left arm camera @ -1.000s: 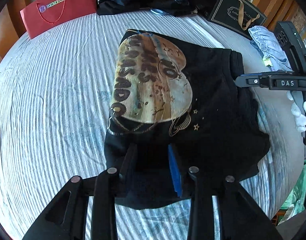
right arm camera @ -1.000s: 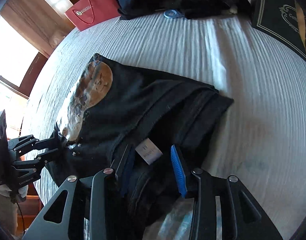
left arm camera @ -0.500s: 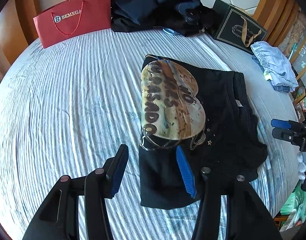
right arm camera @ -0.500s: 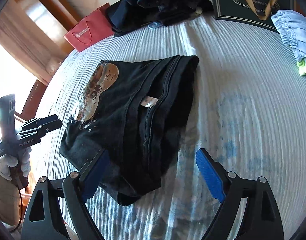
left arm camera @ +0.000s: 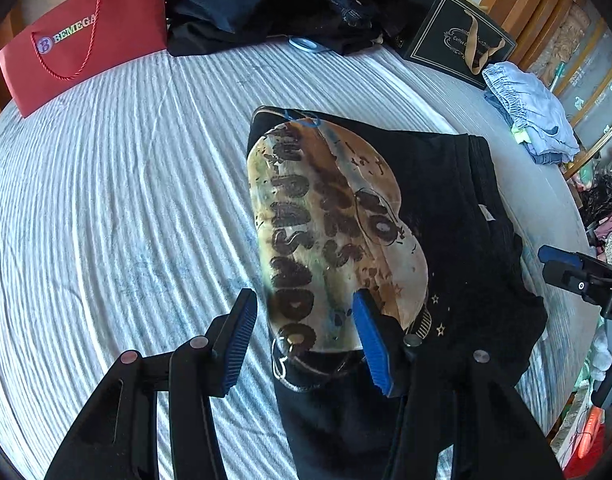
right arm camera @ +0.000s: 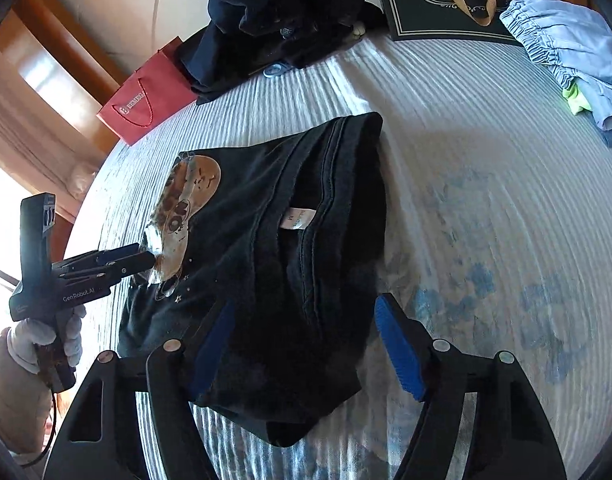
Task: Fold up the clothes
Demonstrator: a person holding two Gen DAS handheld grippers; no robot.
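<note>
A black T-shirt (left arm camera: pixel 445 216) with a round tan print lies folded on the striped bedsheet (left arm camera: pixel 126 208). It also shows in the right wrist view (right arm camera: pixel 266 240), collar label up. My left gripper (left arm camera: pixel 306 332) is open and empty, its fingers astride the shirt's left edge by the print. It also shows in the right wrist view (right arm camera: pixel 142 256), at the print. My right gripper (right arm camera: pixel 306 344) is open and empty, wide apart over the shirt's near end. Its tip shows in the left wrist view (left arm camera: pixel 553 260), beside the shirt.
A red paper bag (left arm camera: pixel 82 40), a pile of dark clothes (left arm camera: pixel 274 4) and a black gift bag (left arm camera: pixel 457 36) stand at the bed's far edge. Folded light blue clothes (left arm camera: pixel 529 116) lie at the right. The bed's right edge (left arm camera: pixel 565 216) drops to clutter.
Both grippers let go of the shirt, opened and drew back. The left gripper has since moved forward over the shirt's printed edge. The shirt lies still.
</note>
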